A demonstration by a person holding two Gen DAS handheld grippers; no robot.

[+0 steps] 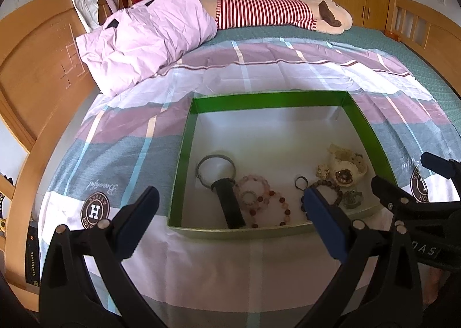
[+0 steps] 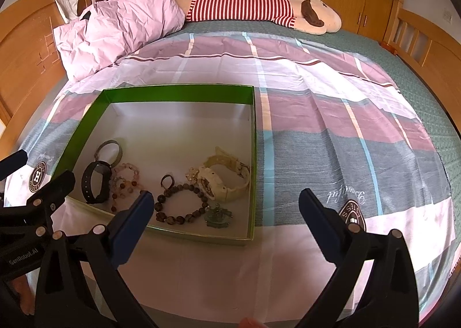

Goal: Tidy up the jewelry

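The bed (image 2: 317, 115) fills most of the room in front of me, spread with a checked cover in pink, grey and white, a crumpled pink pillow (image 2: 121, 22) up by the headboard and a long stuffed toy (image 2: 259, 11) in a striped top lying across the far side. On the cover near the foot sits a shallow green box (image 2: 178, 94) with a pale floor, and every piece of jewelry I can see already lies inside it, crowded toward the near edge: a cream watch (image 2: 224, 181) at the right, a black band (image 2: 93, 184) and a grey bangle (image 2: 111, 149) at the left, a pink bead bracelet (image 2: 125, 181), a dark bead bracelet (image 2: 181, 204), a small ring (image 2: 166, 181) and a greenish pendant (image 2: 217, 217). Nothing lies loose on the cover, so the gathering looks done; what may remain, I'd guess, is spacing the pieces out, since the far half of the box is bare. The left hand-held gripper (image 1: 230, 221) hovers at the near rim with its jaws spread wide, holding nothing. The right hand-held gripper (image 2: 224, 224) likewise hangs over the near right corner, jaws wide apart and empty.
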